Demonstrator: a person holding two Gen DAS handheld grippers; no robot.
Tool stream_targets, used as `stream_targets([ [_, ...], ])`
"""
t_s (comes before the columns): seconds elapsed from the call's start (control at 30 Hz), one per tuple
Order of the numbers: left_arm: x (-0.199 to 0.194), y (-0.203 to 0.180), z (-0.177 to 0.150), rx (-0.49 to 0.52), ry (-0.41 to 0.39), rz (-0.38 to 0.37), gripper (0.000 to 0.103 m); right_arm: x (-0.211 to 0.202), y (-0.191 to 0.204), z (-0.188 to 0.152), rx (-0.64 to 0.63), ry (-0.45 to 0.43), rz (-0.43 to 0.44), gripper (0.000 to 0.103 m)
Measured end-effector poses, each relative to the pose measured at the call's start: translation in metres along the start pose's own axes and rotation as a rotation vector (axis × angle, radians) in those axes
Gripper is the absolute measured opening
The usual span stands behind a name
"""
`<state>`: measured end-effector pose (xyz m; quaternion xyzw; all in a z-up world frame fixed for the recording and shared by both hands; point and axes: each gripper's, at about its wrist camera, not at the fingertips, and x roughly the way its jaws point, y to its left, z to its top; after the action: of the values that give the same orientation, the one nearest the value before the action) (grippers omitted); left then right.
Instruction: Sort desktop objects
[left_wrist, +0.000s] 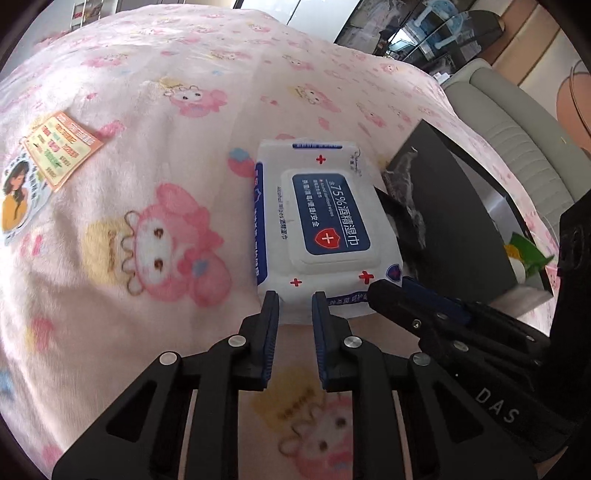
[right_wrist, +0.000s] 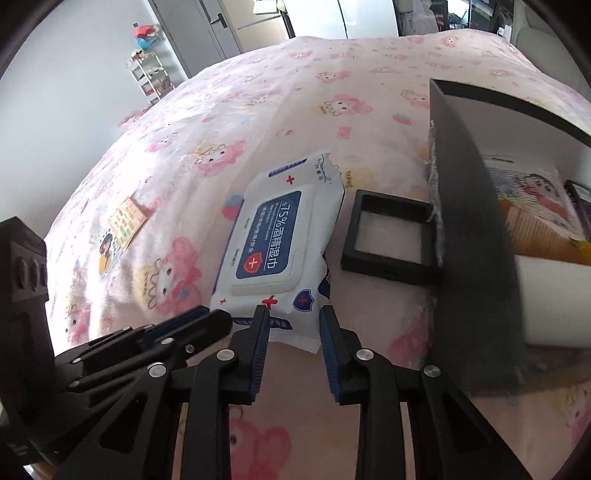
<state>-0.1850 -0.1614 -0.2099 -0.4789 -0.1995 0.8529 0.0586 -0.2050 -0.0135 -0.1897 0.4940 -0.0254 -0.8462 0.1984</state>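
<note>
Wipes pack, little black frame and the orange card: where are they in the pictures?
Wipes pack (left_wrist: 325, 218): left wrist view, on its blue lid label.
Little black frame (right_wrist: 388, 271): right wrist view, on its near black border.
Orange card (left_wrist: 70, 147): left wrist view, on its printed middle.

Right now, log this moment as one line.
task: sort desktop objects | left gripper: at wipes pack near edge | right gripper: at same edge | black box: right of pack | pack: on blanket
</note>
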Motion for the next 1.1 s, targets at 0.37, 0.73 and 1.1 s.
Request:
stream_targets([
  [0.37,-0.034,-0.026,-0.079,-0.056,0.139,-0.149,0.009,-0.06,-0.01,-0.077,0.04,0.071,0.069,0.024],
  [0.73,-0.056,-0.034,-0.069,-0.044,0.072,-0.026,0.016,-0.098,-0.042,-0.108,0.099,0.04,0.046,0.022],
  [1.1,-0.015,-0.012,-0.04,-0.099,0.056,0.041,0.023,-0.056,-0.032,-0.088,0.089,0.077,0.041,0.023],
])
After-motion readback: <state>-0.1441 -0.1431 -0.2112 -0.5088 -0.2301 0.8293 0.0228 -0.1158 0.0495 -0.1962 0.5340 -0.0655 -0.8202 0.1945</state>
